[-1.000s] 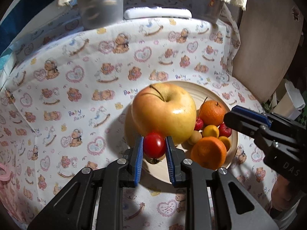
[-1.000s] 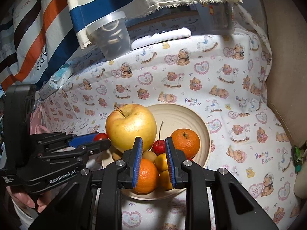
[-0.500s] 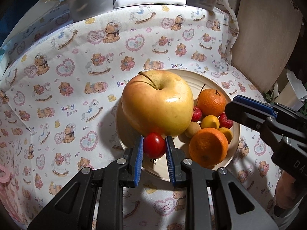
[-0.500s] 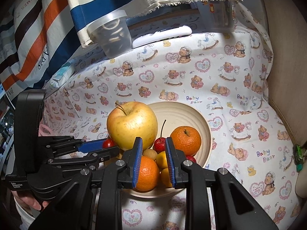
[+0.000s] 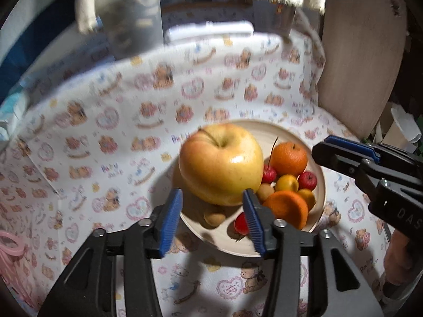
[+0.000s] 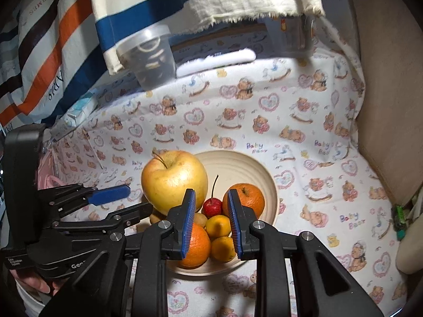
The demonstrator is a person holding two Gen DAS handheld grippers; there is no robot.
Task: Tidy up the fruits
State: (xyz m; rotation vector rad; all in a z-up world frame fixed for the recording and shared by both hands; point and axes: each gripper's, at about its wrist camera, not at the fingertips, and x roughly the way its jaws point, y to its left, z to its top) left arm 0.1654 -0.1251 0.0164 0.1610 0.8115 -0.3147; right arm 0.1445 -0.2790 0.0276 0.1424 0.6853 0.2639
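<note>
— How are the left gripper's (image 5: 212, 218) jaws looking?

— I'm seeing them opening, with nothing pressed between the blue pads. The small red cherry tomato (image 5: 241, 223) is lying on the round cream ceramic plate (image 5: 320, 185), partly hidden behind the right-side pad, near a small brown fruit (image 5: 214, 216).

— And the other one?

— I'm keeping the right gripper (image 6: 211, 218) hanging over the plate with its jaws closed and empty. The big yellow apple (image 6: 174, 181), two oranges (image 6: 244, 198) and the smaller fruits are sitting on the plate, on the bear-printed cloth (image 6: 304, 137) covering the counter.
</note>
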